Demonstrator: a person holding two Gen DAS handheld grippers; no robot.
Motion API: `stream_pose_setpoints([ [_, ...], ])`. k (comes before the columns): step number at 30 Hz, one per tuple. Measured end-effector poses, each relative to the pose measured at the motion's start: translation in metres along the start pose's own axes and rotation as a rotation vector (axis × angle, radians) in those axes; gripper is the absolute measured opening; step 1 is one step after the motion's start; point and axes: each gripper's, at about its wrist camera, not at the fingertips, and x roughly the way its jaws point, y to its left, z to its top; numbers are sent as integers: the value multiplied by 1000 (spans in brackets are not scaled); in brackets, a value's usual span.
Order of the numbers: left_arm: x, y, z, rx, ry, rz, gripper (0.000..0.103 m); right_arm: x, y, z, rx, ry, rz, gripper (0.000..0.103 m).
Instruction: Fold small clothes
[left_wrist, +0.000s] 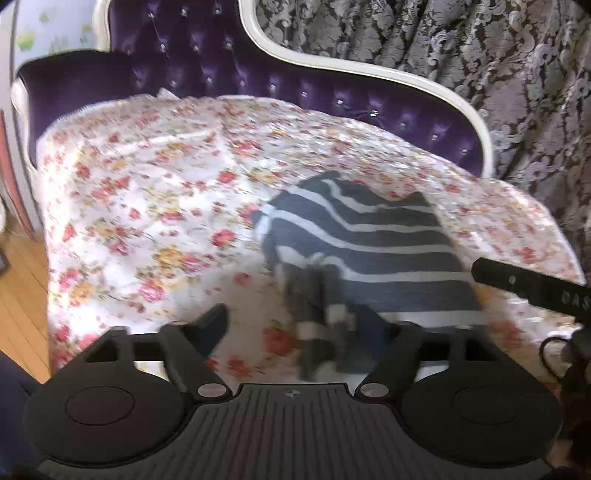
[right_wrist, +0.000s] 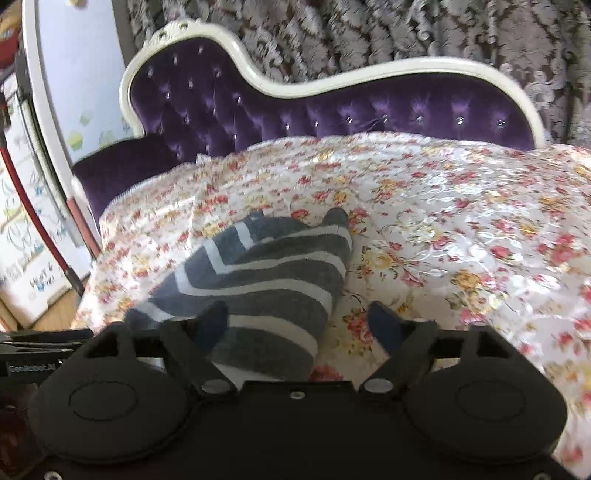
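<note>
A small grey garment with white stripes (left_wrist: 373, 243) lies on a floral cover over a purple sofa. My left gripper (left_wrist: 295, 328) is open, its jaws wide apart, at the garment's near left corner. A blurred sleeve or flap (left_wrist: 321, 314) lies between the fingers. The same garment (right_wrist: 266, 280) shows in the right wrist view. My right gripper (right_wrist: 299, 325) is open, its left finger (right_wrist: 210, 325) over the garment's near edge and its right finger over the cover.
The floral cover (left_wrist: 147, 206) spreads over the whole seat. The tufted purple backrest with a white frame (right_wrist: 332, 110) stands behind. A patterned curtain (left_wrist: 480, 55) hangs at the back. Wooden floor (left_wrist: 22, 295) shows at the left. The other gripper's body (left_wrist: 532, 288) shows at the right edge.
</note>
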Motion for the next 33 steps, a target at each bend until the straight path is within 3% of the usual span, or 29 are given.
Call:
stream_pose_setpoints([
  [2,-3,-5,1,-5,0,0,91,-9,1,-1,19,-12,7,103],
  [4,-6,-11,1,12,-8,17,102,-16,4,-3,34,-13,14,103],
  [9,-14,-20,-1,27,-21,44,103,-26,8,-7,60,-5,32,103],
  [17,-20,-27,-4,47,-13,70,103,-35,14,-15,61,32,-48,103],
  [21,-23,-27,-7,34,5,64,103,-39,11,-22,90,53,-36,103],
  [26,-25,-37,-8,71,39,152,102,-46,13,-24,81,75,-48,103],
  [33,-42,-42,-7,76,7,223,102,-55,23,-21,39,82,-68,102],
])
